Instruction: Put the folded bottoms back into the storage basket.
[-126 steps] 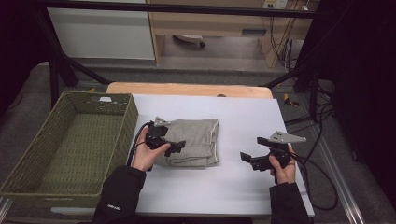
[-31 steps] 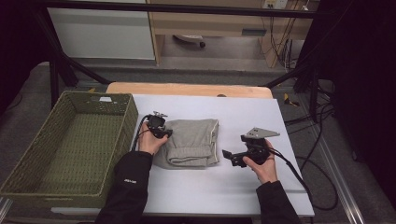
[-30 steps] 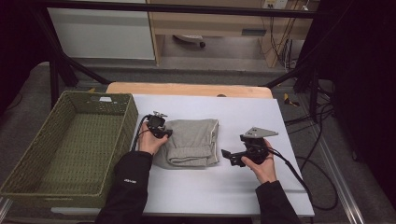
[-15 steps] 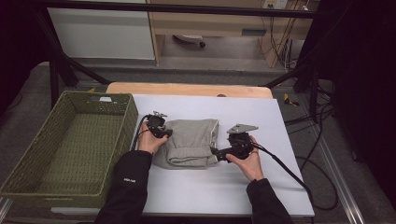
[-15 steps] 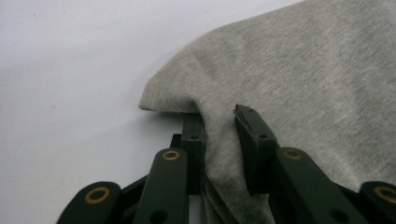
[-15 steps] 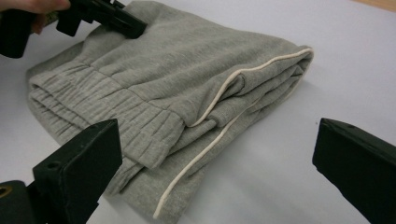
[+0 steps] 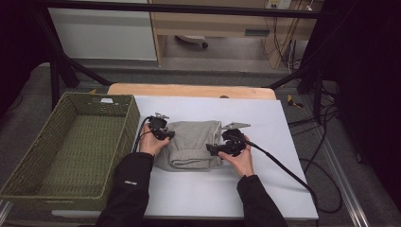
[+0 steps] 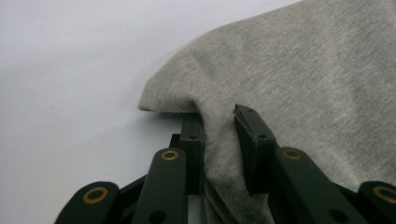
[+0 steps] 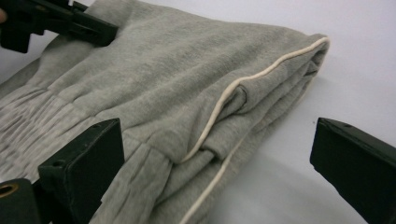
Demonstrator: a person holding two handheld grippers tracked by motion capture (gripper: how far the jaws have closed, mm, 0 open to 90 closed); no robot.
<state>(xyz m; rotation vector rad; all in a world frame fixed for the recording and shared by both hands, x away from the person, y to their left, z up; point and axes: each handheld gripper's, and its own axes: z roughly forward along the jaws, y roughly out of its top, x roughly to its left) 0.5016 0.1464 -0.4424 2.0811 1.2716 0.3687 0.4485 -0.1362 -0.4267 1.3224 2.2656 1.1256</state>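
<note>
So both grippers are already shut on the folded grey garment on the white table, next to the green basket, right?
Not both. The left gripper is shut on a fold of the folded grey garment, but the right gripper view shows the right gripper with its fingers wide open, astride the garment's corner. The rest holds: the garment lies on the white table, beside the green basket.

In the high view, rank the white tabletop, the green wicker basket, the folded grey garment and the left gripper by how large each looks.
1. white tabletop
2. green wicker basket, close behind; it sits nearer the camera's left edge, so the gap is unsure
3. folded grey garment
4. left gripper, smallest
</note>
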